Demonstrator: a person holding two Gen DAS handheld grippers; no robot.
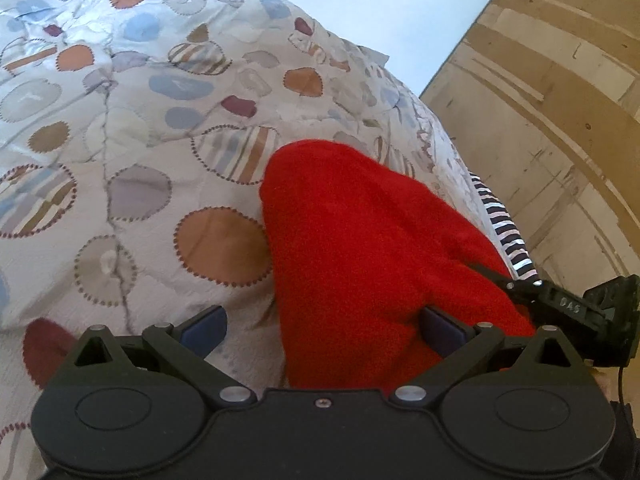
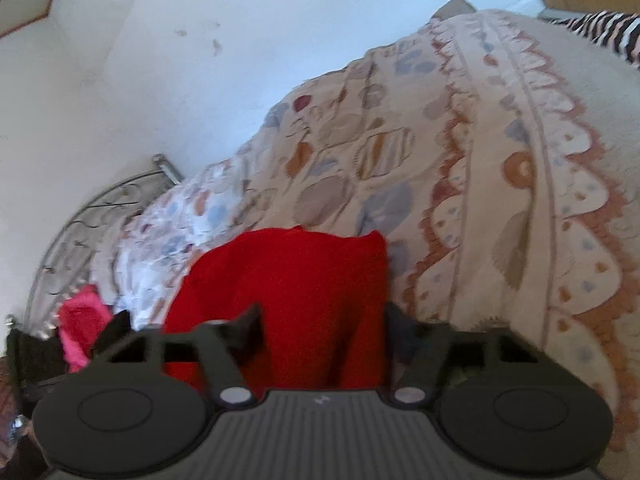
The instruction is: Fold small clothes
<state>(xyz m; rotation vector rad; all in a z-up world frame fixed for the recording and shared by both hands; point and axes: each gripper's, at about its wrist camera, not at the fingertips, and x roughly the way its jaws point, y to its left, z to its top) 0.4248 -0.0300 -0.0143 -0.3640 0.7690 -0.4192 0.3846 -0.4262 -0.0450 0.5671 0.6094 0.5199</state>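
- I see a bed [image 1: 132, 216] covered by a cream quilt [image 2: 500, 184] patterned with blue, orange, maroon and striped circles; a scalloped orange border runs along the quilt's edge in the right wrist view.
- A red garment [image 1: 360, 240] of fuzzy fabric lies on the quilt near the bed's edge, rising toward both cameras.
- My left tongs [image 1: 320, 332] stand spread wide; the red garment passes between the fingers, the right blue pad [image 1: 442, 330] against the cloth, the left pad [image 1: 204, 326] clear of it over the quilt.
- My right tongs [image 2: 320, 324] are likewise parted, with the red garment [image 2: 288, 300] filling the gap; the frame is blurred, so I cannot tell whether the fingers touch it.
- A black-and-white striped cloth [image 1: 506, 232] hangs at the bed's edge beside the red garment.
- A pink cloth [image 2: 82, 320] lies at the far-left corner near a metal bed frame [image 2: 100, 208].
- The room has a white wall [image 2: 160, 60] with scuff marks and a tan tiled floor [image 1: 552, 120].
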